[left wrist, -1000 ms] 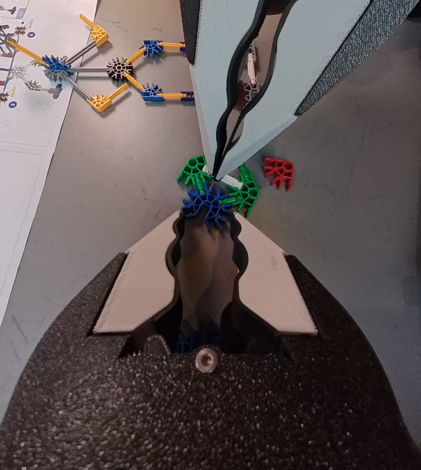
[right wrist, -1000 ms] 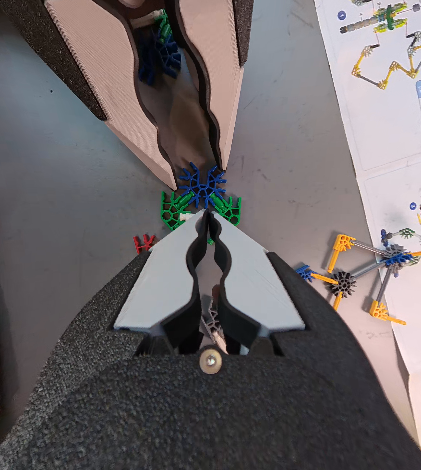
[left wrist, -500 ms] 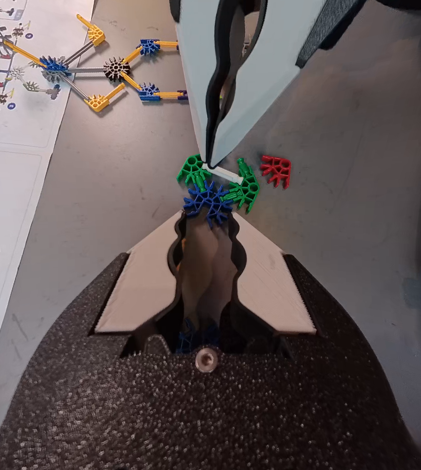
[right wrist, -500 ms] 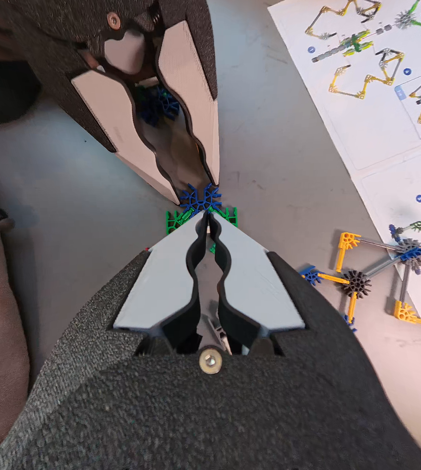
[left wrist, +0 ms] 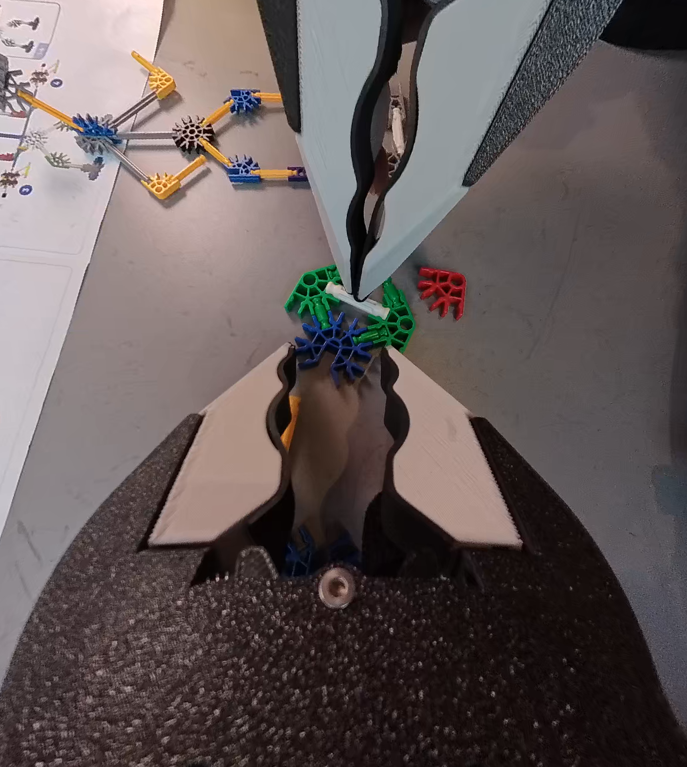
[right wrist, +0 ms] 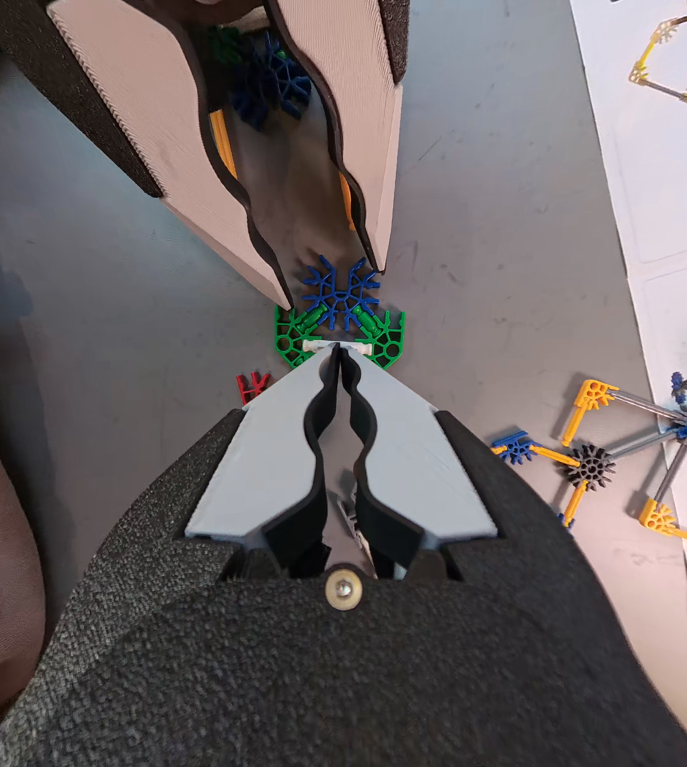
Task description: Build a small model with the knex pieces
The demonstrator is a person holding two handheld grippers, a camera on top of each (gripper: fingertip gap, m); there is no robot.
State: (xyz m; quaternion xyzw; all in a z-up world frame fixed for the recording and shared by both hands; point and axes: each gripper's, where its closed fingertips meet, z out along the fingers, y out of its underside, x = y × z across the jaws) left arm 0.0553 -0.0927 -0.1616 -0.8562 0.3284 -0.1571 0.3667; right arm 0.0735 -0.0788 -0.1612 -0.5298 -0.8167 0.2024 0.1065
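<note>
The white rod [left wrist: 357, 302], pinched by the closed right gripper [right wrist: 338, 348], is bridged between two green connectors [right wrist: 292, 342]. Just beyond it, the blue snowflake connector [left wrist: 335, 344] is straddled by the open left gripper [left wrist: 335, 352]. A red connector [left wrist: 443, 292] lies beside.

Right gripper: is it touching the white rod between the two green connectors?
Touching. In the left wrist view the right gripper, shut, pinches the middle of the white rod, which spans the green connectors; the right wrist view agrees.
</note>
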